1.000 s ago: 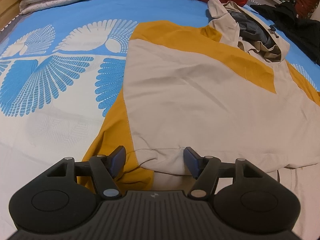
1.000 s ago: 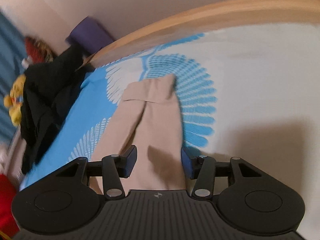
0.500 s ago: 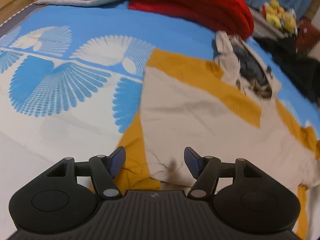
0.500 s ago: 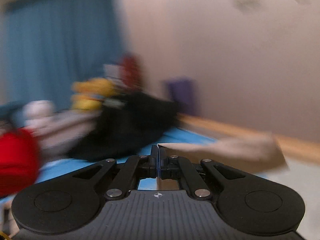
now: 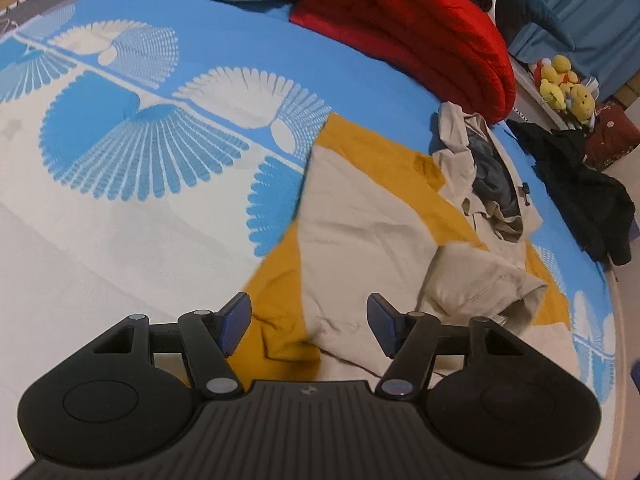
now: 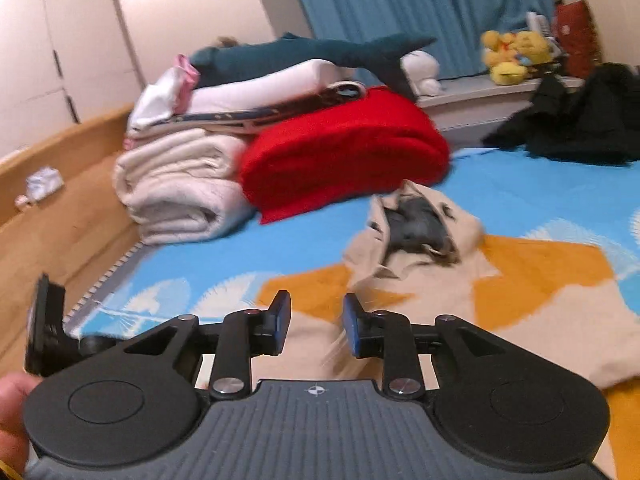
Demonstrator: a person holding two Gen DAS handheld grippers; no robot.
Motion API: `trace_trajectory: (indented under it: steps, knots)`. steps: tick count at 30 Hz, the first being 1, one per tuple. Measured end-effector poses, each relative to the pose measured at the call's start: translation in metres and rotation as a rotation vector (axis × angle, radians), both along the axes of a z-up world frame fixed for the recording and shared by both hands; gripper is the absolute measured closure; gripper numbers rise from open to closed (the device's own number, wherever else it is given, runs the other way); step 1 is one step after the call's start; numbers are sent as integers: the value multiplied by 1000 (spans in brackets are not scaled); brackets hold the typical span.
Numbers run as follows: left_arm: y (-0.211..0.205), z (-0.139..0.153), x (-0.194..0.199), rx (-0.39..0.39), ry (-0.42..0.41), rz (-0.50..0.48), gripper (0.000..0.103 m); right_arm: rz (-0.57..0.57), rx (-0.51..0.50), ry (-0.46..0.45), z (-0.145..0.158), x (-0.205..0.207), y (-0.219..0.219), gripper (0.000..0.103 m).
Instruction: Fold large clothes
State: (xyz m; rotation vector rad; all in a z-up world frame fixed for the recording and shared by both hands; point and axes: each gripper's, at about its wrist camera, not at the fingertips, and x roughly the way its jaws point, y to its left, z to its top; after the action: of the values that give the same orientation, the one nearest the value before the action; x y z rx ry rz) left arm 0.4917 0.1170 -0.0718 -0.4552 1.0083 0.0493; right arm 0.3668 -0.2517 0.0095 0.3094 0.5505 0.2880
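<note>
Jacket is lying flat on the bedspread, hood end farthest away (long axis running ahead). Left gripper is hovering nearer, at its hem, jaws apart, empty; right gripper, jaws just reopening, is holding nothing.

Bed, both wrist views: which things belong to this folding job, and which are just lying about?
In the job:
- beige and mustard hooded jacket
- left hand-held gripper
- right hand-held gripper

Lying about:
- red blanket
- white quilt
- black garment
- yellow plush toys
- plush shark
</note>
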Motion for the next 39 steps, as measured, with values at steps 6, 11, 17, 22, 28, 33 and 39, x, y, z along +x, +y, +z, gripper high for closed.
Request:
trace_trajectory:
  steps: [6, 11, 17, 22, 28, 33, 39]
  knots:
    - [-23, -6, -2, -29, -20, -56, 61, -270, 95, 27, 8, -46, -37, 67]
    - [-26, -16, 1, -47, -11, -26, 61, -404, 140, 117, -40, -43, -74, 67]
    - [-18, -40, 12, -196, 26, 57, 61, -510, 300, 374, -92, -2, -105, 65]
    - [-17, -62, 21, -265, 66, 98, 61, -617, 385, 441, -110, 15, -130, 65]
    - [-18, -77, 30, -293, 95, 122, 60, -701, 389, 527, -129, 27, -162, 65]
    - [-16, -81, 33, -305, 92, 145, 60, -761, 428, 576, -141, 29, -179, 65]
    - [-18, -80, 35, -308, 77, 168, 62, -754, 405, 566, -143, 29, -174, 81]
